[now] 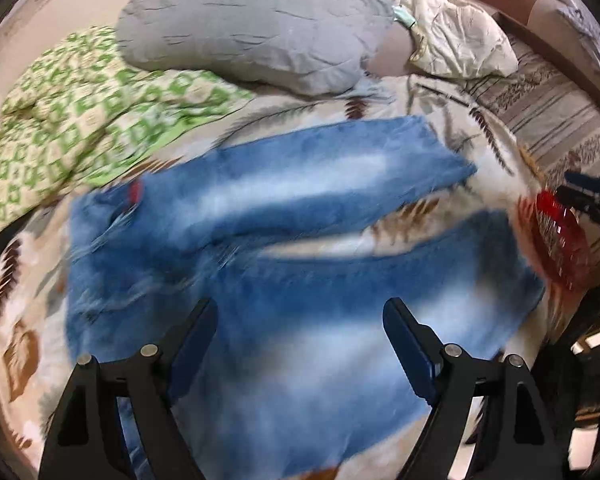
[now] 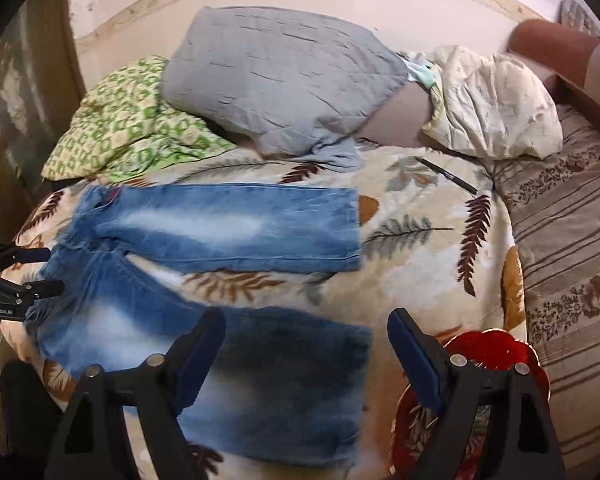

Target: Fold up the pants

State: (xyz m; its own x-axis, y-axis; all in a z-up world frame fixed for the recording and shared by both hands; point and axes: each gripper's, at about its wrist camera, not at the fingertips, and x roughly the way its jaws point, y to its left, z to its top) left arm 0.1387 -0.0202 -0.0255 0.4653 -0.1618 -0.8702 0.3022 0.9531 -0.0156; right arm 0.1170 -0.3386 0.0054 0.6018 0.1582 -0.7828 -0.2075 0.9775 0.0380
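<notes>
Right wrist view, item one: blue jeans spread flat and unfolded on the leaf-print blanket, legs splayed apart; my left gripper and right gripper hover wide-jawed and empty, so I judge the first fold pending, next needing a grasp of the near leg.
</notes>
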